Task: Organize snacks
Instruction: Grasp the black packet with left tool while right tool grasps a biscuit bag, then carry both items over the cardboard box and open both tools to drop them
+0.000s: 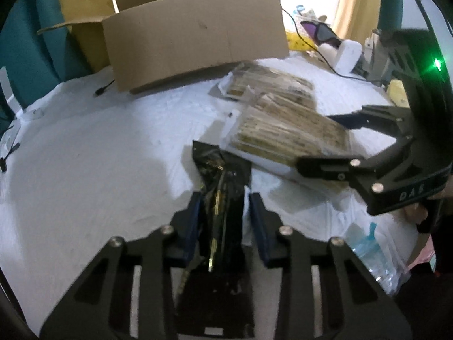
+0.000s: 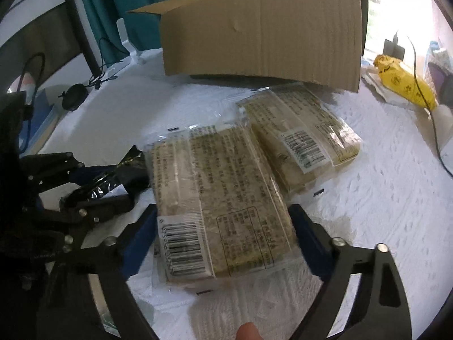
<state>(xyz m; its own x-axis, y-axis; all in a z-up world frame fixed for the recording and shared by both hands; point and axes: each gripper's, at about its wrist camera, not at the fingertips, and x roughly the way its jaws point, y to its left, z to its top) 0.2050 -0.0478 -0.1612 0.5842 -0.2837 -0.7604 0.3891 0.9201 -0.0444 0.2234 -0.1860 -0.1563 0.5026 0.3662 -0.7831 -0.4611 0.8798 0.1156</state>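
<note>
Cardboard box (image 2: 260, 34) behind two clear snack packs (image 2: 220, 206) on white worktop (image 1: 85, 155) | left gripper (image 1: 225, 212) jaws clenched on black packet (image 1: 223, 175) | right gripper (image 2: 223, 238) jaws spread, flanking near pack

White letters "DAS" are showing on the black body of the right tool (image 1: 334, 144), seen from the left wrist. Barcode labels are lying on the near clear snack pack (image 2: 220, 198) and the far clear snack pack (image 2: 303, 138); dense print is covering both wrappers, too blurred to read. Round marks on the yellow packet (image 2: 405, 83) are illegible.
</note>
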